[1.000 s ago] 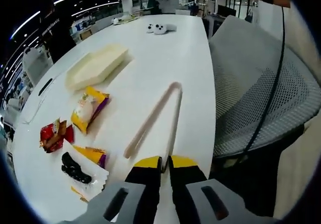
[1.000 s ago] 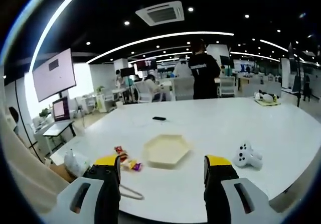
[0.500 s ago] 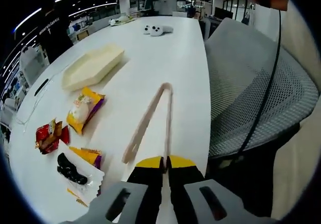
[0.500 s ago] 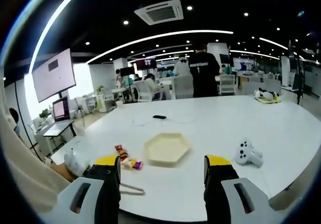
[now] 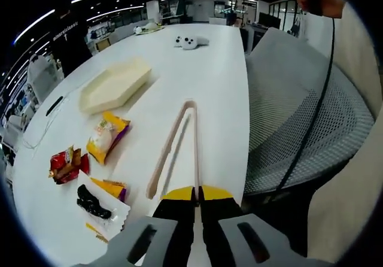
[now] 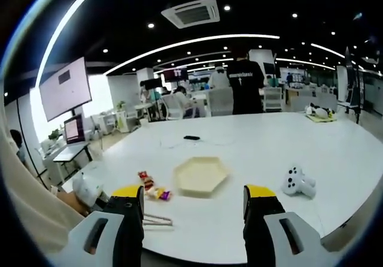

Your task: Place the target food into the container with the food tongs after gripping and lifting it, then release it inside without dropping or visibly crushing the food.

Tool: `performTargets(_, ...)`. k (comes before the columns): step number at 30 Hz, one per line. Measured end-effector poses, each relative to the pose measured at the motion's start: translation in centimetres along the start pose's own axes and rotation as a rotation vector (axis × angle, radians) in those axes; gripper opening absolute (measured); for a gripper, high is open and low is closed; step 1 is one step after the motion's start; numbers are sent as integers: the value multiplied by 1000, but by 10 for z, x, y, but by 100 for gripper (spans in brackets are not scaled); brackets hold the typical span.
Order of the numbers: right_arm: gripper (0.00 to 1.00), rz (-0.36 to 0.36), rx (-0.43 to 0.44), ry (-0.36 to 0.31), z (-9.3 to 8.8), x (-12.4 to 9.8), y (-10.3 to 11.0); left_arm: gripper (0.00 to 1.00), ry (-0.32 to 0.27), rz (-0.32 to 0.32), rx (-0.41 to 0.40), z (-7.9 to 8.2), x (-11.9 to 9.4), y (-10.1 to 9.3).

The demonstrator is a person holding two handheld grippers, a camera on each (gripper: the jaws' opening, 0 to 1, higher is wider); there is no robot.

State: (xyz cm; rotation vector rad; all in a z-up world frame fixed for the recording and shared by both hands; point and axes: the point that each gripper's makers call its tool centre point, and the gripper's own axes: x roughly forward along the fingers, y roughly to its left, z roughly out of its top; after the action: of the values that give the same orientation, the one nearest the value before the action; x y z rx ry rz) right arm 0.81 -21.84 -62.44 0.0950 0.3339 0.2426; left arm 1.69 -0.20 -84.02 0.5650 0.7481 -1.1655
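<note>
While our left gripper (image 5: 195,193) pinches one arm of the tongs (image 5: 177,142) over the table (image 5: 215,69), no food is gripped yet. Snack packets (image 5: 105,135) and a dark food (image 5: 91,203) on white paper lie left of the tongs, apart from them; which is the target we cannot tell. Beyond them, the tray (image 5: 114,85) sits empty. Our right gripper (image 6: 194,196) hangs spread, holding nothing. Gripping, lifting and releasing all remain.

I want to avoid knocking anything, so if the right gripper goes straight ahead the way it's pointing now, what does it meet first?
Probably the cream hexagonal container, which sits nearly centred between the open right gripper fingers. The table before it looks bare, though depth is hard to judge.
</note>
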Motion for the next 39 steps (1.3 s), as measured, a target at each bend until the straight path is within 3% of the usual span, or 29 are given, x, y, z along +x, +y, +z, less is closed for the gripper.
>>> performTargets(4,68,11,-7,0,2,3,2,0,-18,4,4,6,-7,-1)
performTargets(9,68,29,-5,-19,12,8,4,0,-56,35,24,22,-31,1)
performTargets(14,69,16,-20,-40,22,14,1,0,-95,74,14,27,-55,11)
performTargets(24,69,94,-72,-30,31,31,23,0,-170,121,-26,39,-93,20)
performTargets(30,69,142,-90,-17,29,37,42,0,-200,144,-37,45,-114,28)
performTargets(37,69,166,-88,-10,25,38,49,0,-253,150,-46,61,-130,34)
performTargets(38,69,165,-94,-6,24,38,50,0,-264,153,-46,65,-133,36)
performTargets(39,69,170,-167,2,23,38,52,0,-269,152,-46,69,-135,37)
